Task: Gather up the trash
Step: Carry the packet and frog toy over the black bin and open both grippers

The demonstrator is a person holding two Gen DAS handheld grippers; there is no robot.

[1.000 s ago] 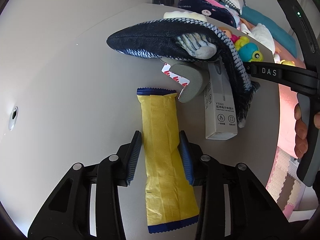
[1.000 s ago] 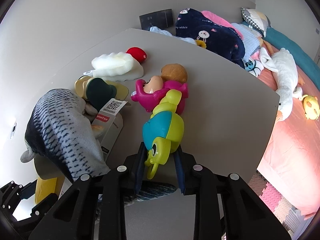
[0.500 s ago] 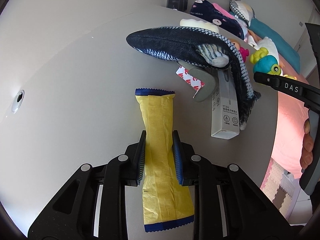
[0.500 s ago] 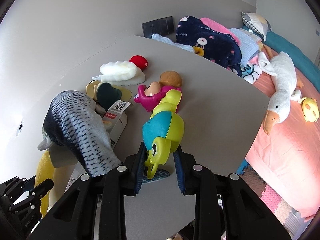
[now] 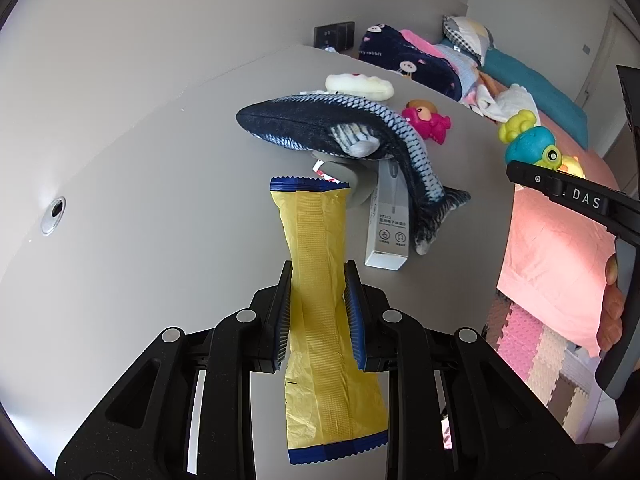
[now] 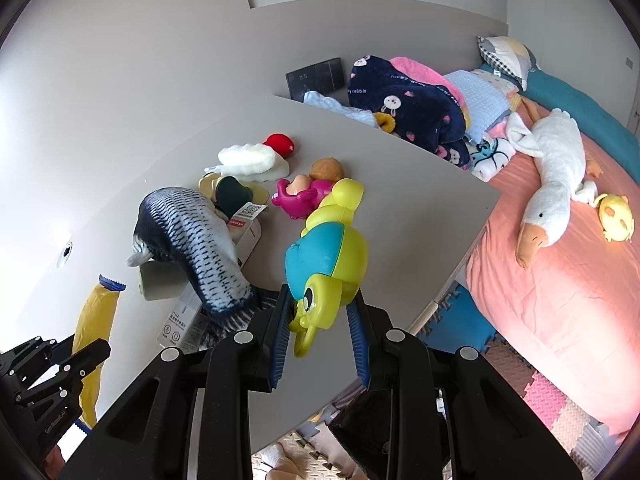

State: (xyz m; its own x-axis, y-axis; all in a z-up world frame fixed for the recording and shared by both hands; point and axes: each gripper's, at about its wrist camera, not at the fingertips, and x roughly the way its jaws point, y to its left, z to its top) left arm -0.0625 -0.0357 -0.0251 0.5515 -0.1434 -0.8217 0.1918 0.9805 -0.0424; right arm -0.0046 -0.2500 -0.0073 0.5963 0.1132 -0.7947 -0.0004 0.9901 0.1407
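My left gripper (image 5: pixel 318 316) is shut on a yellow wrapper with blue ends (image 5: pixel 316 264) and holds it above the grey table (image 5: pixel 160 208). The wrapper also shows in the right wrist view (image 6: pixel 96 316), with the left gripper (image 6: pixel 60 372) at the lower left. My right gripper (image 6: pixel 318 322) is shut on a teal and lime plastic toy (image 6: pixel 328 256), lifted above the table (image 6: pixel 400 216). The toy (image 5: pixel 528 144) and the right gripper's body (image 5: pixel 580 200) show at the right of the left wrist view.
On the table lie a plush fish (image 5: pixel 340 128), a white carton (image 5: pixel 390 224), a pink doll toy (image 5: pixel 426 120) and a white plush (image 5: pixel 360 86). A bed with a pink sheet (image 6: pixel 560 280) and a plush goose (image 6: pixel 552 184) is on the right. Foam mats (image 6: pixel 532 396) cover the floor.
My left gripper closed on the yellow wrapper and lifted it off the table. My right gripper rose higher with the toy, away from the table.
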